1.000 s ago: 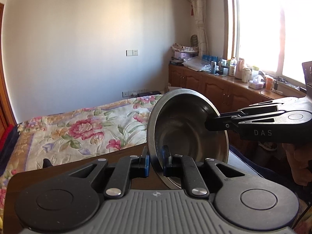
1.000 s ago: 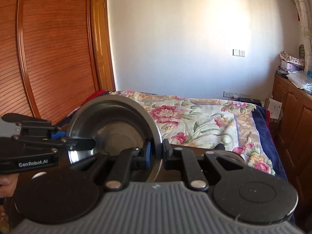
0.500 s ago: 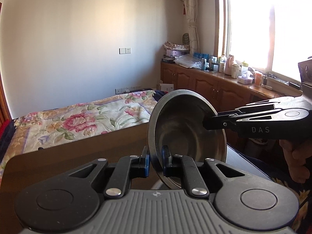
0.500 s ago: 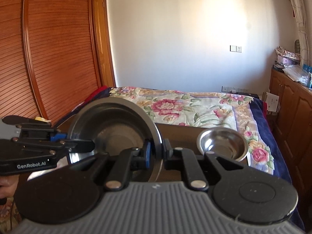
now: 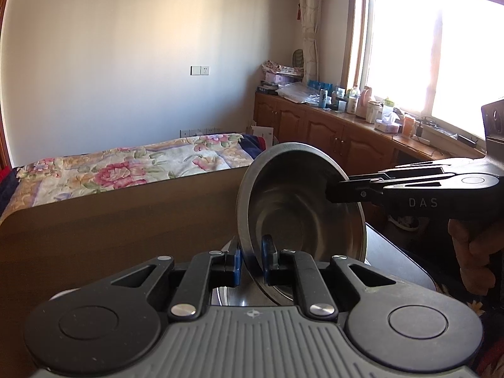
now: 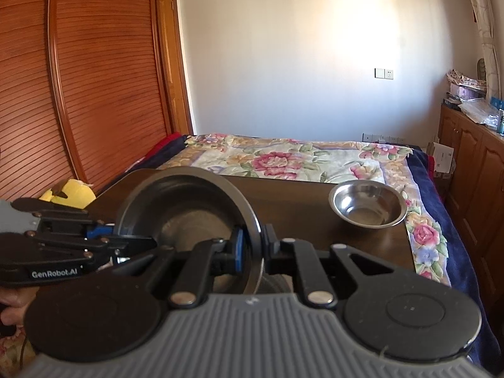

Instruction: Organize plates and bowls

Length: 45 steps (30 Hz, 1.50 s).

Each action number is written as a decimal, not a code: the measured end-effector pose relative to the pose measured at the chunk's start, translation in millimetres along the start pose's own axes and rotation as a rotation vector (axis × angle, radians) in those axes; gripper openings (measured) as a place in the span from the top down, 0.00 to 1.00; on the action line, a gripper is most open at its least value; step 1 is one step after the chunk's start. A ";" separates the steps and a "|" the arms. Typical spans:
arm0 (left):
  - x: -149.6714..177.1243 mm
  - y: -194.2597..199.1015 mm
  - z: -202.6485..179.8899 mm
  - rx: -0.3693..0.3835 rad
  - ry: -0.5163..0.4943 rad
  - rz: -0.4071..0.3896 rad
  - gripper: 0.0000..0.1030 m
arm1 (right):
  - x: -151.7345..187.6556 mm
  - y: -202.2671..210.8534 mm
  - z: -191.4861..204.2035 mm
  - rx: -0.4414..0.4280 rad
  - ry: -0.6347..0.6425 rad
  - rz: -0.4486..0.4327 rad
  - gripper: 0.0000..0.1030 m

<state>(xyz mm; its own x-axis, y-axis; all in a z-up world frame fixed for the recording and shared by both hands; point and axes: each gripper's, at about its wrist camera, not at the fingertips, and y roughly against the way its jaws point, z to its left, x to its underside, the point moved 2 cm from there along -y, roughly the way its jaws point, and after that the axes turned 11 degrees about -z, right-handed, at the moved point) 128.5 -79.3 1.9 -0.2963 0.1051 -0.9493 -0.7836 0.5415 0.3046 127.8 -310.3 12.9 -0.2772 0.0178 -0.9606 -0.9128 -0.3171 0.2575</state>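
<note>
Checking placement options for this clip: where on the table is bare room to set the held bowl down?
The table is bare between the held bowl and the small bowl, and along its far edge by the bed. It is crowded under both jaws, where another dish shows.

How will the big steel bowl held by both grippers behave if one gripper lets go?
The big steel bowl is pinched only at its thin rim by the left gripper and right gripper. Polished metal looks slippery, so it would probably swing down or slip. It looks stiff and unlikely to bend.
</note>
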 end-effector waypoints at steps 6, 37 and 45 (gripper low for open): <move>5.3 2.2 -3.7 -0.003 -0.011 0.001 0.86 | 10.5 3.4 3.2 0.009 0.014 0.001 0.86; 47.6 -27.8 -6.5 -0.014 -0.009 0.116 0.85 | 48.3 -7.9 2.1 0.047 0.028 0.092 0.86; 49.8 -29.0 -7.4 -0.039 -0.041 0.105 0.85 | 51.1 -14.2 3.8 0.046 0.070 0.112 0.86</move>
<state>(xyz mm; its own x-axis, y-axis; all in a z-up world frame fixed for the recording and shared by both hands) 132.5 -95.9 -53.7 -0.3555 0.1939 -0.9143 -0.7707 0.4927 0.4041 125.5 -301.3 -39.5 -0.3583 -0.0818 -0.9300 -0.8904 -0.2697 0.3668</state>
